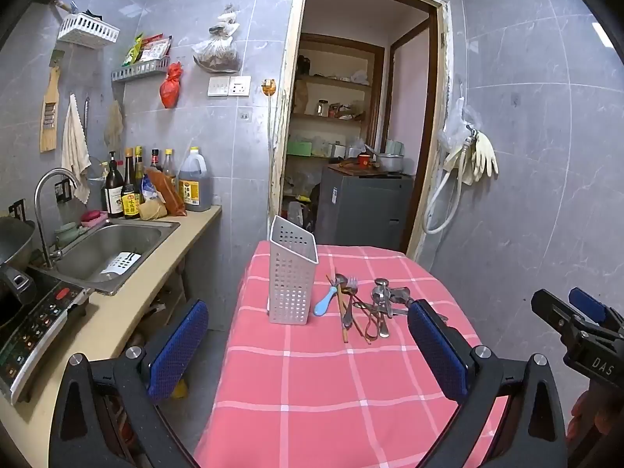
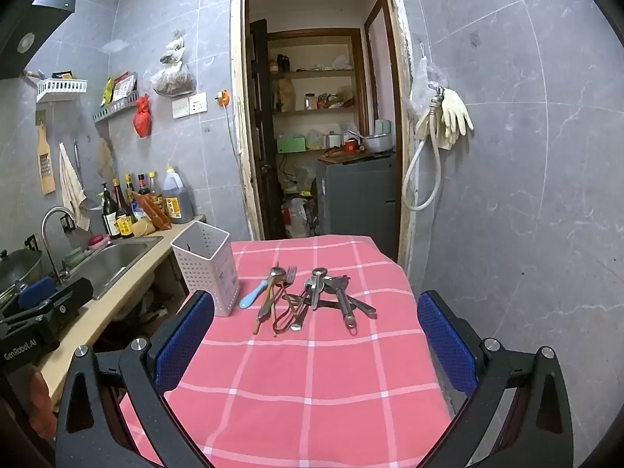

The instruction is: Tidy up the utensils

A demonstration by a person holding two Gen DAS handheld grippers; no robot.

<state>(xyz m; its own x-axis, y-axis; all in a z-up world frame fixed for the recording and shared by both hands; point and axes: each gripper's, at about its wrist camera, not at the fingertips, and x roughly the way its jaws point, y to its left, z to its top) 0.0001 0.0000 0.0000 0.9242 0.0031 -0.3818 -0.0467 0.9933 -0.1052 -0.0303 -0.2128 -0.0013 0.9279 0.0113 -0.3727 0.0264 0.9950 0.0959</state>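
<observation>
A white perforated utensil holder (image 1: 291, 277) (image 2: 206, 267) stands upright on the pink checked tablecloth (image 1: 312, 370) (image 2: 312, 382). To its right lies a loose pile of utensils (image 1: 362, 304) (image 2: 304, 298): a blue-handled spoon (image 1: 324, 302) (image 2: 250, 297), a fork (image 1: 352, 286) (image 2: 290, 275), chopsticks, metal spoons and metal openers (image 2: 345, 296). My left gripper (image 1: 308, 345) is open and empty, above the near part of the table. My right gripper (image 2: 316, 335) is open and empty, just short of the pile; it also shows at the right edge of the left wrist view (image 1: 577, 323).
A counter with a steel sink (image 1: 113, 249) (image 2: 113, 261), tap, sauce bottles (image 1: 156, 187) and an induction cooker (image 1: 35, 323) runs along the left. Behind the table is a doorway to a storeroom with a grey cabinet (image 1: 362, 206). A hose and gloves (image 2: 448, 117) hang on the right wall.
</observation>
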